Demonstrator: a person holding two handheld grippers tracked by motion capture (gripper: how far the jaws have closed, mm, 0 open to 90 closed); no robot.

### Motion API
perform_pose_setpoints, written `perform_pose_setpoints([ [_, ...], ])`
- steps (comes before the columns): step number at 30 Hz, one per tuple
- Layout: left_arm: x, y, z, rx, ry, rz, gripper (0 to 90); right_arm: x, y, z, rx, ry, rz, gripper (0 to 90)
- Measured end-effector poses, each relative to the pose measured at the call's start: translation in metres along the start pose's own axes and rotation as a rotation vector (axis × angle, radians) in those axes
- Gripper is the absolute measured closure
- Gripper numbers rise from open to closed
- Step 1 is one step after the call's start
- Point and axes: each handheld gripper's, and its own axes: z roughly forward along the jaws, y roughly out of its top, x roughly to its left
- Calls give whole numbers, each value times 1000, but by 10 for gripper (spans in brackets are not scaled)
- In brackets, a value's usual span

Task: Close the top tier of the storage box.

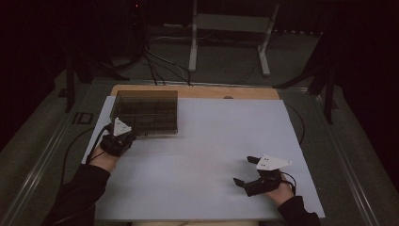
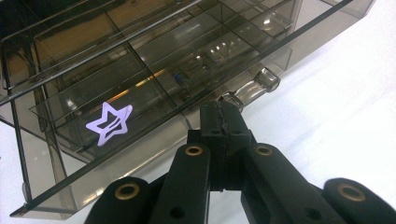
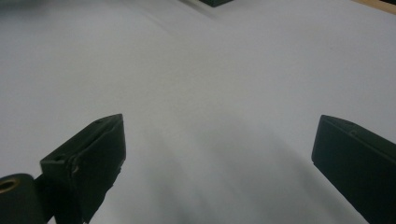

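Observation:
A smoky see-through compartment box [image 1: 146,110] stands at the back left of the white sheet [image 1: 202,155]. Through its lid [image 2: 154,51] a pale purple star-shaped clip [image 2: 109,124] lies in one compartment. My left gripper [image 1: 131,136] sits at the box's front edge, its jaws pressed together [image 2: 224,116] with the tips right by a small clear latch tab [image 2: 232,99]; I cannot tell whether they pinch it. A second latch [image 2: 264,78] is beside it. My right gripper [image 1: 244,170] rests low at the front right, wide open [image 3: 218,140] over bare sheet.
The sheet covers a wooden table whose edge [image 1: 197,91] shows at the back. Cables [image 1: 70,150] trail off the left side. A white metal frame [image 1: 230,33] and dark stands occupy the floor behind.

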Motion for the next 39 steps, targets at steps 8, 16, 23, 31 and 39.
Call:
perform_pose_setpoints([
  [8, 2, 3, 1, 8, 2, 0, 900, 0, 0, 0, 0, -3, -4, 29],
  [16, 4, 4, 3, 3, 6, 6, 900, 0, 0, 0, 0, -2, -5, 29],
  [23, 5, 6, 5, 4, 9, 5, 900, 0, 0, -1, -3, -3, -5, 29],
  [31, 6, 10, 6, 11, 15, 13, 900, 0, 1, -1, -3, -6, -8, 29],
  [39, 9, 12, 10, 19, 22, 10, 900, 0, 1, -1, -1, -7, -11, 29],
])
